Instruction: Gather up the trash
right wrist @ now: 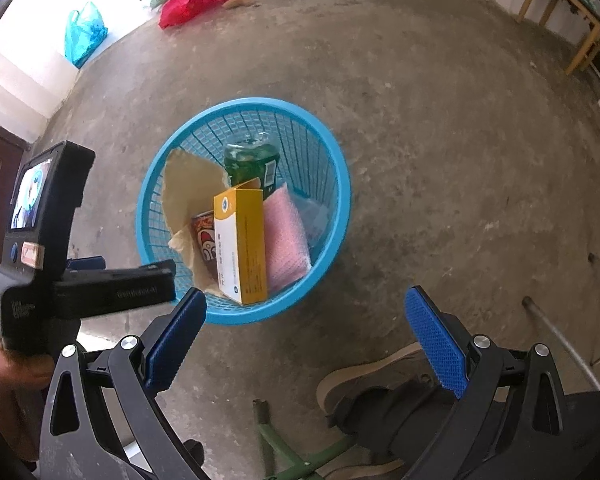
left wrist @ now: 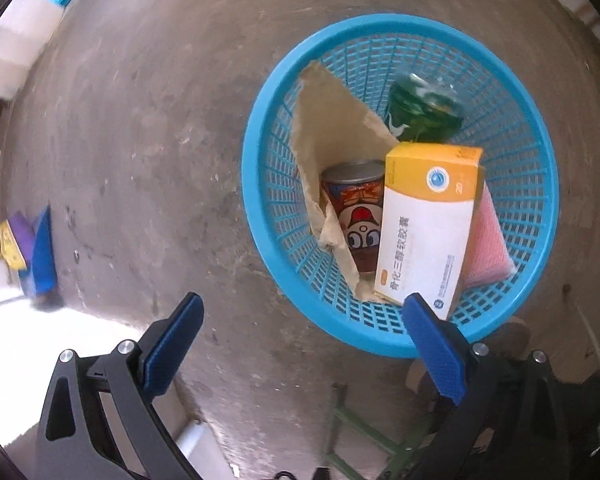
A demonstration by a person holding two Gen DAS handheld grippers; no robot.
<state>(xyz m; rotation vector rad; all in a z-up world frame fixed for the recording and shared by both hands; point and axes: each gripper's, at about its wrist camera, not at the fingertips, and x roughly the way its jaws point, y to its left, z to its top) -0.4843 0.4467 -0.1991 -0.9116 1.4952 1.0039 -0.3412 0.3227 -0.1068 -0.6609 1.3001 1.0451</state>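
Note:
A blue mesh basket (left wrist: 536,152) (right wrist: 332,168) stands on the concrete floor. It holds a yellow-and-white medicine box (left wrist: 428,220) (right wrist: 242,240), a cartoon-print can (left wrist: 358,216) (right wrist: 205,236), a green bottle (left wrist: 424,108) (right wrist: 252,166), torn brown paper (left wrist: 332,128) (right wrist: 188,184) and pink bubble wrap (left wrist: 490,240) (right wrist: 284,236). My left gripper (left wrist: 302,320) is open and empty, just short of the basket's near rim. My right gripper (right wrist: 306,312) is open and empty, above the floor in front of the basket. The left gripper's body (right wrist: 60,256) shows at the left of the right wrist view.
A small purple, yellow and blue object (left wrist: 30,248) lies on the floor at the far left. Blue (right wrist: 85,32) and red (right wrist: 192,2) plastic bags lie by the far wall. A wooden table (right wrist: 572,20) stands far right. A shoe (right wrist: 380,384) and green frame (right wrist: 284,440) are near.

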